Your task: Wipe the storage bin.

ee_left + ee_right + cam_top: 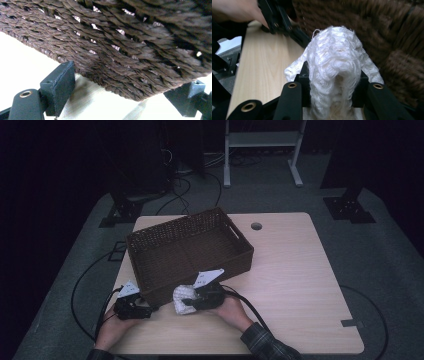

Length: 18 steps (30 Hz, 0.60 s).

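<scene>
A dark brown wicker basket (200, 270) stands on the pale wooden table (290, 285), its long side angled toward the near left. My left gripper (148, 309) is at the basket's near left corner. In the left gripper view its jaws stand wide, with the woven corner (112, 37) wedged between them and both pads against it. My right gripper (192, 301) is just in front of the basket's near wall, shut on a bunched white cloth (181, 298). In the right gripper view the cloth (334, 55) bulges out above the jaws, with the basket wall (399, 37) close behind.
A round cable hole (256, 226) sits near the table's far edge. The right half of the table is bare wood. Cables trail from both grippers to the floor (80, 290). A white metal frame (262, 140) stands beyond the table in the dark.
</scene>
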### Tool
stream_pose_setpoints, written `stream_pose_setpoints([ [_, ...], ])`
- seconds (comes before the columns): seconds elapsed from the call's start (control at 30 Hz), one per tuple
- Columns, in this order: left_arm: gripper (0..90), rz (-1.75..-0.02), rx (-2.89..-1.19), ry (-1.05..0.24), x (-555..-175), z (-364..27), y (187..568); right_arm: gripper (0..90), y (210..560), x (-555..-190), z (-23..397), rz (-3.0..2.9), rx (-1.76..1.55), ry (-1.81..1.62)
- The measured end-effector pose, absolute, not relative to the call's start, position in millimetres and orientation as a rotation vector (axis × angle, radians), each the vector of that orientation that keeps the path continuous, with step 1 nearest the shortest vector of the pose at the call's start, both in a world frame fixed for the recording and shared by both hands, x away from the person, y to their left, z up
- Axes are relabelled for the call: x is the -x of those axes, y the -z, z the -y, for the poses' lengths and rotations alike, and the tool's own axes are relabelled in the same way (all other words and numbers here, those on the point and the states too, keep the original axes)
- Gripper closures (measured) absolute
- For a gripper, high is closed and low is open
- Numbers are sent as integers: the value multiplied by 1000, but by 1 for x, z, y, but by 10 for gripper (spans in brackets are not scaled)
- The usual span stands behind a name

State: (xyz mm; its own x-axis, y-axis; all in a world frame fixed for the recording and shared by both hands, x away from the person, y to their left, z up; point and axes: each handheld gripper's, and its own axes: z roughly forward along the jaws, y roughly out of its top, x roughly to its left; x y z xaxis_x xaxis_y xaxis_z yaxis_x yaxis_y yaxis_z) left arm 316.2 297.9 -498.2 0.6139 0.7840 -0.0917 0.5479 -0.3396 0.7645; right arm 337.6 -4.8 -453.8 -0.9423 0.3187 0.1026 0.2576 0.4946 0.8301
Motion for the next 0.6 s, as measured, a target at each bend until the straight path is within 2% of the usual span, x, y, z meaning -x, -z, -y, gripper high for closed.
stream_pose_setpoints([
  [0.3,156,-1046,-2040,-374,-316,-298,498,624,424,-330,7,-2593,-447,-1556],
  [0.6,156,-1047,-2040,-375,-316,-298,498,624,425,-332,-1,-2605,-430,-1547],
])
